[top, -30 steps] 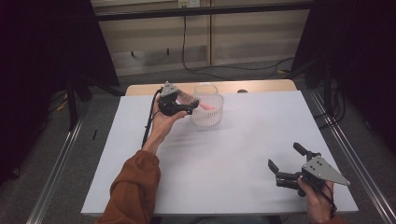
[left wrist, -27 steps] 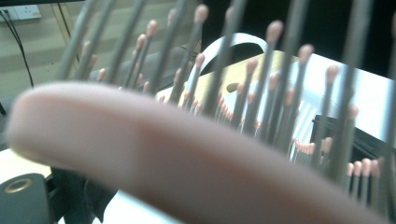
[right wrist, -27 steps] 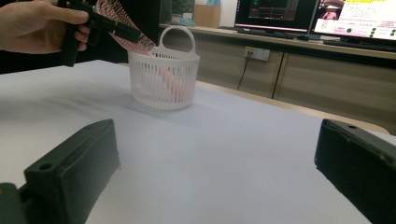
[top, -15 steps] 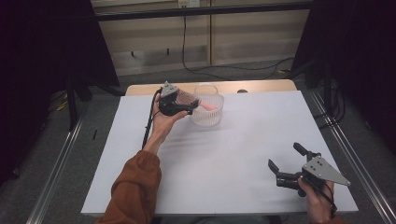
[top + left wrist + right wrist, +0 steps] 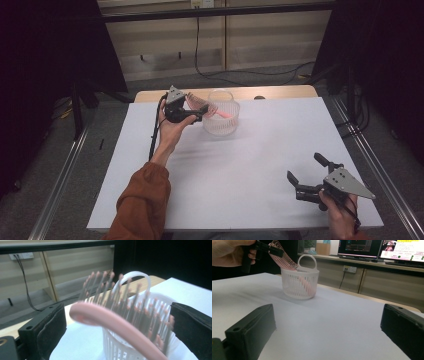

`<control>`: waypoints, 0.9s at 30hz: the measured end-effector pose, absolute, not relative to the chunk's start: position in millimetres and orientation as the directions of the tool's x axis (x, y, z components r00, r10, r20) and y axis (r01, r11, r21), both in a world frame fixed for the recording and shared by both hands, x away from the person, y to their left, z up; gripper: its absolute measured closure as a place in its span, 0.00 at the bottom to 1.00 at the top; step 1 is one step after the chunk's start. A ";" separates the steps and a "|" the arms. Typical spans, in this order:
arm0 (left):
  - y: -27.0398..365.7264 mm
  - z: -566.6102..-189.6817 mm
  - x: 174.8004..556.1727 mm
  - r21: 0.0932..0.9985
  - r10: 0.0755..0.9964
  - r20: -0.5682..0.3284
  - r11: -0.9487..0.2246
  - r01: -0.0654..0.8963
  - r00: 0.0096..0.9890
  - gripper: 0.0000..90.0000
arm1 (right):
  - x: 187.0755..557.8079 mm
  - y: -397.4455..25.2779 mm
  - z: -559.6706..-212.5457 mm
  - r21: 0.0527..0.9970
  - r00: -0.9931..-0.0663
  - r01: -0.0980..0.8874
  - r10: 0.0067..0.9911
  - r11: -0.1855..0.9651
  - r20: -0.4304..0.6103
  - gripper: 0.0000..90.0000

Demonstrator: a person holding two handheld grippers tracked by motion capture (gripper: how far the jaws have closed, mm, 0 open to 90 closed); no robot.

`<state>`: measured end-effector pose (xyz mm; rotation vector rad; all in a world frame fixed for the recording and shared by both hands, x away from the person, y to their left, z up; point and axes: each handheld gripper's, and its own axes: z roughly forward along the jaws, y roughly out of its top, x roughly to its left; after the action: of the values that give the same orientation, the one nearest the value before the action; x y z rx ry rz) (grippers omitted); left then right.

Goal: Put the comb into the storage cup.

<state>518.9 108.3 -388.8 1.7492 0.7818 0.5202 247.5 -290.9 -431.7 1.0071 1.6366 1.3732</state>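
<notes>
left gripper view: pink hairbrush [image 5: 120, 327] lies between spread left claw [image 5: 120, 337] jaws.

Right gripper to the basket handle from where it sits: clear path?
Probably yes. The right gripper is open and holds nothing, with bare white table between it and the basket. The left gripper and pink hairbrush crowd the handle from one side.

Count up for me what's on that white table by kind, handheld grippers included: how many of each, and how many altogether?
Pink hairbrush: 1, leaning in the basket, bristle head sticking out
White slotted basket with a loop handle: 1
Grippers: 2, the left gripper at the brush, the right gripper open over the near corner of the table
Total: 4
</notes>
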 end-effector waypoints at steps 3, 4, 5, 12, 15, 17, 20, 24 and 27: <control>111.2 -388.7 517.1 0.952 0.727 -0.030 -0.189 0.242 0.686 0.02 | 248.1 -290.9 -432.0 0.989 -0.398 0.099 0.915 0.109 -0.061 0.00; 112.7 -388.4 517.0 0.954 0.728 -0.035 -0.181 0.241 0.684 0.02 | 248.0 -290.9 -431.9 0.989 -0.399 0.103 0.915 0.111 -0.061 0.00; 114.2 -388.0 516.7 0.953 0.730 -0.041 -0.177 0.247 0.682 0.02 | 248.0 -290.9 -432.0 0.989 -0.399 0.101 0.915 0.110 -0.061 0.00; 119.2 -384.7 508.9 0.957 0.729 -0.033 -0.174 0.233 0.683 0.02 | 248.0 -290.9 -431.9 0.989 -0.397 0.101 0.916 0.110 -0.061 0.00; 123.4 -382.5 506.3 0.959 0.728 -0.043 -0.162 0.233 0.684 0.02 | 248.1 -290.9 -432.0 0.989 -0.393 0.100 0.918 0.109 -0.061 0.00; 125.2 -381.3 504.8 0.961 0.729 -0.035 -0.162 0.222 0.683 0.02 | 248.2 -291.2 -432.0 0.988 -0.390 0.104 0.919 0.110 -0.062 0.00; 126.0 -380.1 500.4 0.968 0.726 -0.031 -0.149 0.202 0.687 0.02 | 248.9 -291.8 -432.3 0.989 -0.389 0.103 0.919 0.108 -0.060 0.00; 124.5 -377.9 496.5 0.973 0.720 -0.036 -0.133 0.188 0.693 0.03 | 249.2 -292.7 -433.1 0.989 -0.388 0.105 0.920 0.107 -0.058 0.00; 125.4 -377.1 495.0 0.973 0.722 -0.034 -0.133 0.187 0.691 0.03 | 248.9 -293.0 -433.1 0.989 -0.382 0.102 0.922 0.106 -0.060 0.00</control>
<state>495.0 125.4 -377.1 1.6764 0.7427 0.5428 248.9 -293.0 -433.1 1.0244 1.6236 1.3618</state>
